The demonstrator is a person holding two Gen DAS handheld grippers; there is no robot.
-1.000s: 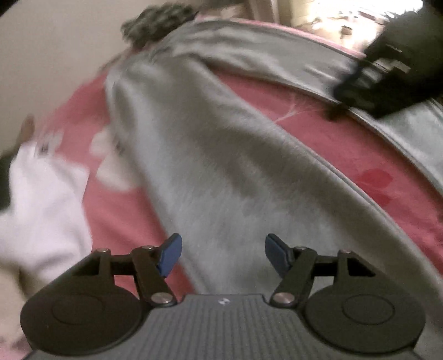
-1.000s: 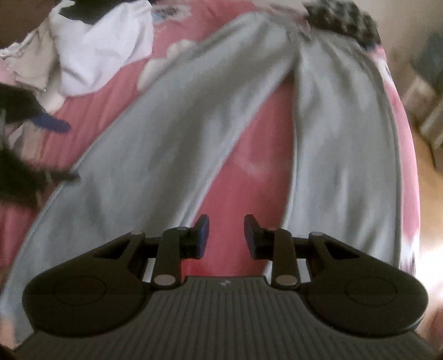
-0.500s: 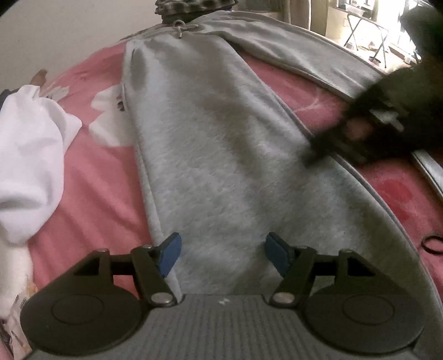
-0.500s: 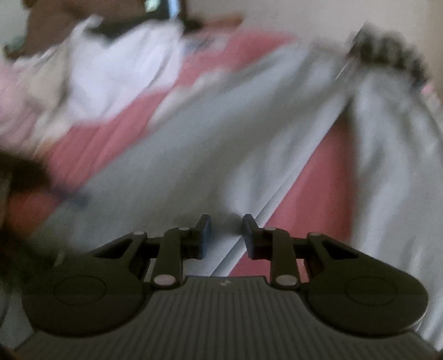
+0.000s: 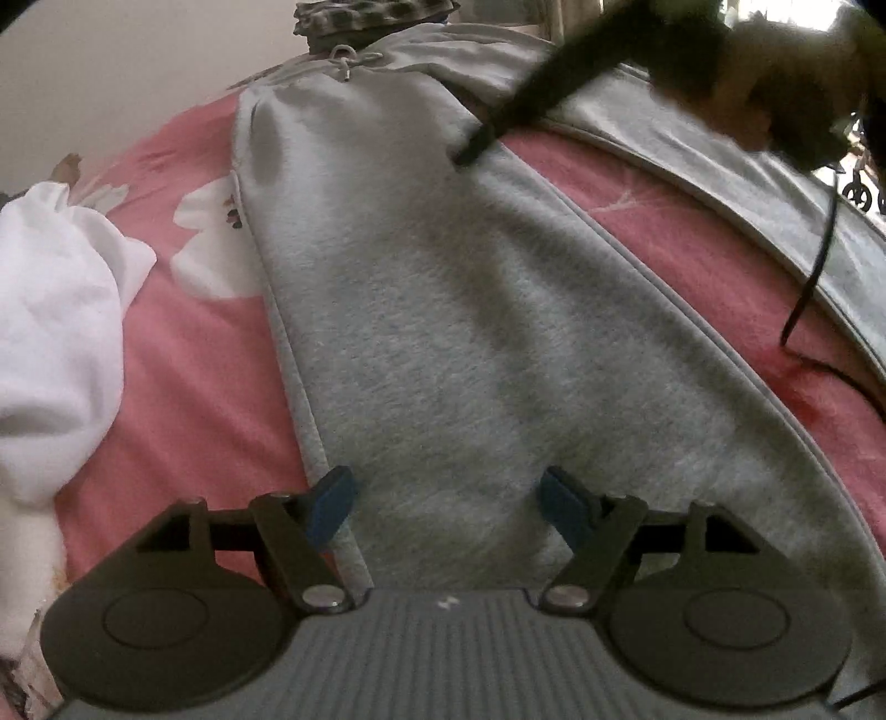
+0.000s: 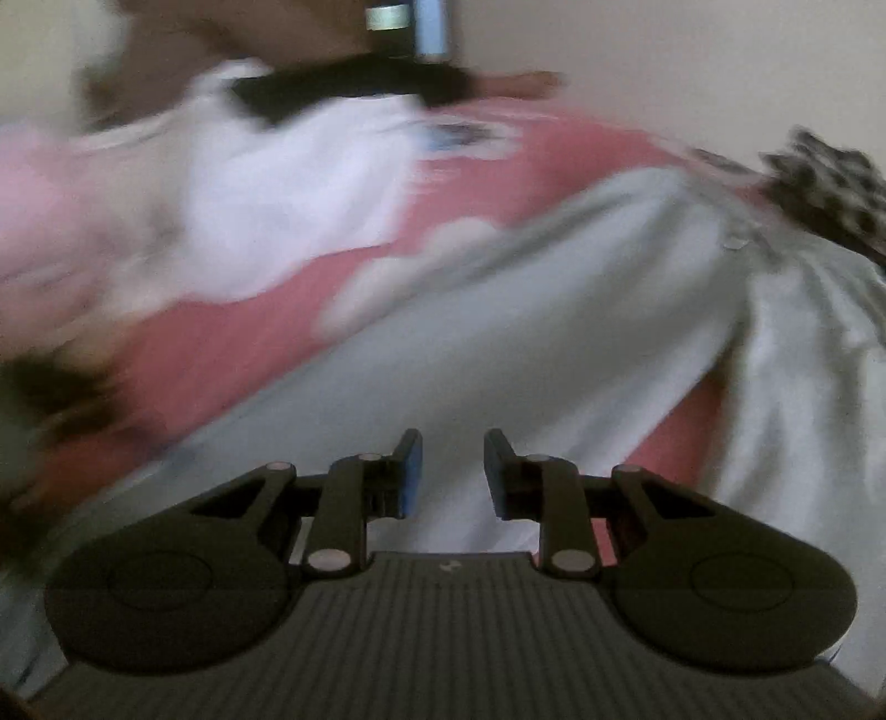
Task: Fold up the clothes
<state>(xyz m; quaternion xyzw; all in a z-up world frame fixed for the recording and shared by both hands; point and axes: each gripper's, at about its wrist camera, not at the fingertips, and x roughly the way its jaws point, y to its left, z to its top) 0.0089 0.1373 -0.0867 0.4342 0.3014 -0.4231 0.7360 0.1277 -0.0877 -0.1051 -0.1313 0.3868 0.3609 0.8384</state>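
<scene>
Grey sweatpants lie spread on the pink bed, waistband away from me by a checked cloth, the two legs fanned apart with bedsheet showing between them. My left gripper hangs low over the near end of one leg, jaws wide and holding nothing, the leg's outer hem running just under the left fingertip. My right gripper sits over the inner side of that same leg, up toward the crotch, jaws parted more narrowly and also empty; its view is smeared with motion. I read this as lining up grips for laying one leg onto the other. That wants both grippers closing on one leg's edge, thin cloth pinched cleanly. White clothes sit in a heap to the left.
</scene>
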